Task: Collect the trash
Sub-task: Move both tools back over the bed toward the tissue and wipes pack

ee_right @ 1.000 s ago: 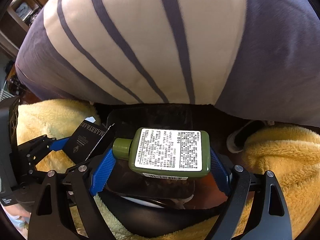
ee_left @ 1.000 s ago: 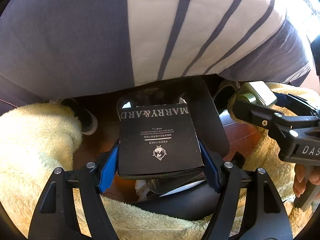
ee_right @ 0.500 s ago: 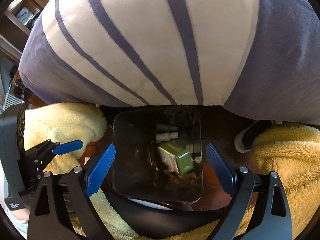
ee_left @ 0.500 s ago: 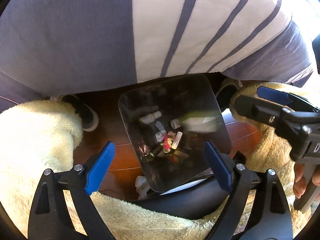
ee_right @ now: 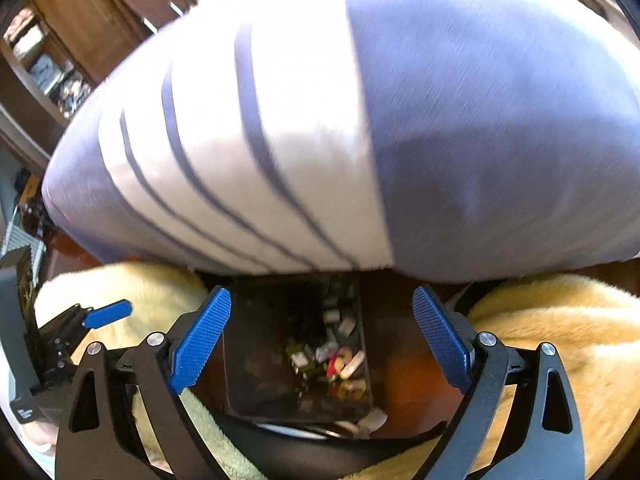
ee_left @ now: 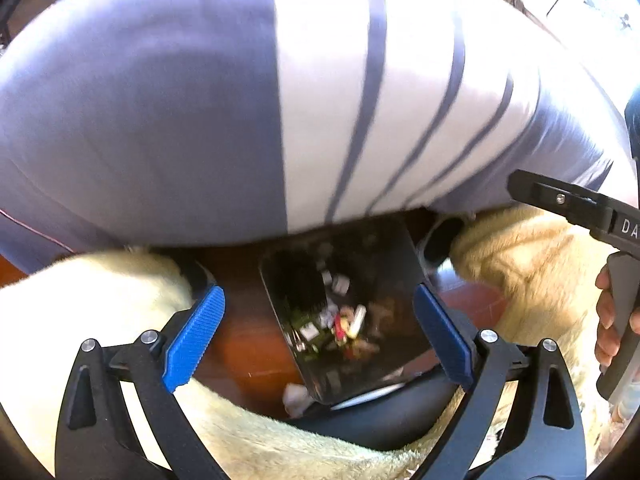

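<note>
Since both tools hung empty over the bin, these lines kept to the risks and the blind spots.

Left tool: the left tool (ee_left: 318, 338) had just been opening and stood wide, with nothing between its blue pads (ee_left: 195, 338).
Right tool: the right tool (ee_right: 320, 338) had likewise just been opening and stood wide and empty; in the left view only its black arm (ee_left: 568, 204) and a hand (ee_left: 612, 320) on its grip showed at the right edge.
Trash: small bottles, tubes and scraps (ee_right: 332, 356) lay at the bottom of the bin (ee_right: 256, 360), straight below and between each tool's fingers.
Stray piece: a pale crumpled bit (ee_left: 296, 394) lay on the floor just outside the bin's near corner, on the tool's side; it could be missed.
Risk, cushion: a striped cushion (ee_left: 280, 100) bulged over the bin's far rim, so a drop made further ahead of the tool could bounce off it and land outside.
Risk, blanket: fluffy blanket (ee_right: 560, 340) crowded both flanks and might snag a finger.
Hidden: the bin's far rim sat under the cushion.
Blur: both views were smeared, so single pieces could not be told apart.
Cut off: any further trash lay outside both views.
</note>
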{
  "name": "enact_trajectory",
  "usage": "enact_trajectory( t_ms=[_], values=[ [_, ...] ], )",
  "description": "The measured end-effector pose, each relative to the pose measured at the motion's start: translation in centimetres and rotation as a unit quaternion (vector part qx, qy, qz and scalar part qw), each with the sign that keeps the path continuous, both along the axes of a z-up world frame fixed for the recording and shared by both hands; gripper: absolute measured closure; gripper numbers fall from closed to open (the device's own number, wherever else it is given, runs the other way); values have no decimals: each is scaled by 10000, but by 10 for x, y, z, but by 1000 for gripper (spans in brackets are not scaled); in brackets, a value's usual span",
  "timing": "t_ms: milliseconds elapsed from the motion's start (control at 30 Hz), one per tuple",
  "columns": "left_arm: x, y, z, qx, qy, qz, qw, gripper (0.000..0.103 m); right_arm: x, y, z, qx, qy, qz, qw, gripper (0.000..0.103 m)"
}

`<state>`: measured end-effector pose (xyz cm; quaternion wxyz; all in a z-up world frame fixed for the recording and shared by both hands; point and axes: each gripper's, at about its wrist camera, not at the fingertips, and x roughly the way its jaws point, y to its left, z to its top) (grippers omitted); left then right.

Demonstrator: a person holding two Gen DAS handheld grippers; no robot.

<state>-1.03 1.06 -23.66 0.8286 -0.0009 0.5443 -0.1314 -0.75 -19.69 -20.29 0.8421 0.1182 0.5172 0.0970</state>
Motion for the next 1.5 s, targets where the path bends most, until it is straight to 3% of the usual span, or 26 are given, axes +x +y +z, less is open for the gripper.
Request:
enact_trajectory(
  t_ms=[267,567,867,1200,1500],
  values=[
    [23,20,61,10,-771,236,9967,12,18,-19,59,-180,-734,-127,9971,10],
    [61,32,101,106,-1253,432,9911,12,56,-14,101,-473,-1219,-61,9914,10],
    [114,38,123,171,-1470,545,9875,10,106,-2,111,-532,-1263,55,9905,10],
    [188,40,121,376,-1427,593,9873,10,187,21,107,-514,-1108,58,9925,10],
    [254,31,117,517,-1357,516,9881,11,267,53,93,-886,-868,247,9920,10]
  ],
)
